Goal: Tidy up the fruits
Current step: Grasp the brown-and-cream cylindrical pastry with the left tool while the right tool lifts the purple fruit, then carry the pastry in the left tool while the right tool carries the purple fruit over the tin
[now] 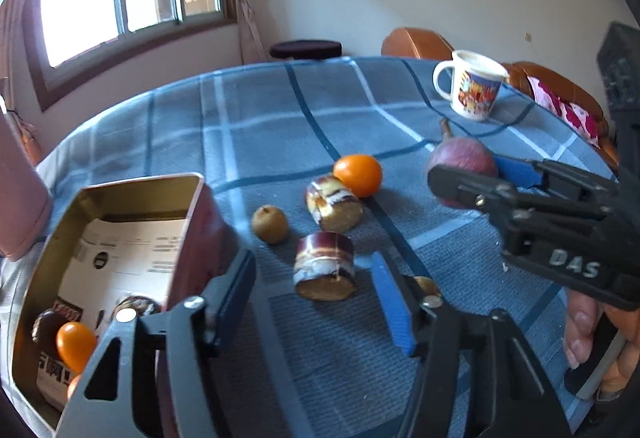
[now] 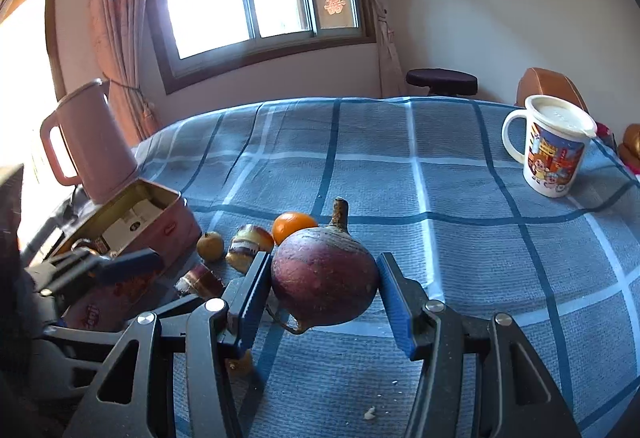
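Observation:
My right gripper point(image 2: 325, 298) is shut on a round purple fruit point(image 2: 324, 270) with a woody stem; the left wrist view shows that gripper point(image 1: 480, 174) holding the fruit point(image 1: 460, 154) just above the cloth. My left gripper point(image 1: 314, 302) stands open beside an open metal tin point(image 1: 120, 194), nothing between its pads. On the cloth beyond it lie an orange point(image 1: 358, 174), a small brown fruit point(image 1: 270, 224) and two cut cane pieces point(image 1: 332, 208) point(image 1: 325, 266). Inside the tin sit another orange point(image 1: 74, 344) and a dark fruit point(image 1: 44, 326).
A blue checked cloth point(image 2: 460, 238) covers the round table. A pink jug point(image 2: 92, 146) stands behind the tin at the left, and a printed mug point(image 2: 552, 150) at the far right. A person's hand point(image 1: 580, 330) grips the right tool. Chairs and a stool stand beyond the table.

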`<state>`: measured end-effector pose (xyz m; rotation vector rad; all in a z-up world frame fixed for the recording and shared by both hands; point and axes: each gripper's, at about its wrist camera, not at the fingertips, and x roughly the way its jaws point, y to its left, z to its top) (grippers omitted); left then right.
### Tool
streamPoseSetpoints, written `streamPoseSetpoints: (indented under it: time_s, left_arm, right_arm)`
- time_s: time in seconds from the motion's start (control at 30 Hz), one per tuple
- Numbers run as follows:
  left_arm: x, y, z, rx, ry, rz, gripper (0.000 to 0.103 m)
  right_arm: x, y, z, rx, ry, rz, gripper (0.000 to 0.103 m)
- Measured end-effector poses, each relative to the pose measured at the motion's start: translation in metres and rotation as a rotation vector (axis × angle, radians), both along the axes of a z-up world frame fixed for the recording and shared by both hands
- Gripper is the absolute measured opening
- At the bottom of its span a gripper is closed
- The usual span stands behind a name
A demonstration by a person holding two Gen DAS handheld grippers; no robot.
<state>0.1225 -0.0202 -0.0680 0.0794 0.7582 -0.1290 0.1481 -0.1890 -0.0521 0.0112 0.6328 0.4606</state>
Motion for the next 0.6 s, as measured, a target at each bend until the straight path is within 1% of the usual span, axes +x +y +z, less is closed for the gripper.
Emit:
streamPoseSetpoints:
  time_s: [0.1,0.17,0.2,0.23,0.3,0.4,0.6]
  left_arm:
    - [0.011,-0.004,-0.008,-0.016,0.060,-0.023,0.047]
    - [0.017,-0.002,-0.013,-0.043,0.100,-0.021,0.045]
    - [0.019,0.000,-0.014,-0.057,0.110,-0.020,0.039]
    - [0.020,0.002,-0.015,-0.070,0.121,-0.021,0.037]
    - [0.020,0.006,-0.016,-0.101,0.128,-0.026,0.037]
    - [0.018,0.009,-0.015,-0.124,0.123,-0.020,0.037]
    - [0.006,0.013,-0.004,-0.130,0.034,-0.010,0.037]
  right_arm:
    - [-0.001,-0.002,0.001,0.016,-0.004,-0.003,0.055]
    - [-0.001,0.000,0.001,0.010,-0.006,0.000,0.055]
    - [-0.001,0.001,0.000,0.008,-0.005,0.001,0.055]
    - [0.000,0.001,0.000,0.008,-0.004,0.004,0.055]
    - [0.001,0.001,-0.001,0.009,0.003,0.008,0.055]
    - [0.001,0.001,-0.002,0.012,0.006,0.011,0.055]
    - [-0.006,0.000,0.002,0.022,-0.030,0.019,0.055]
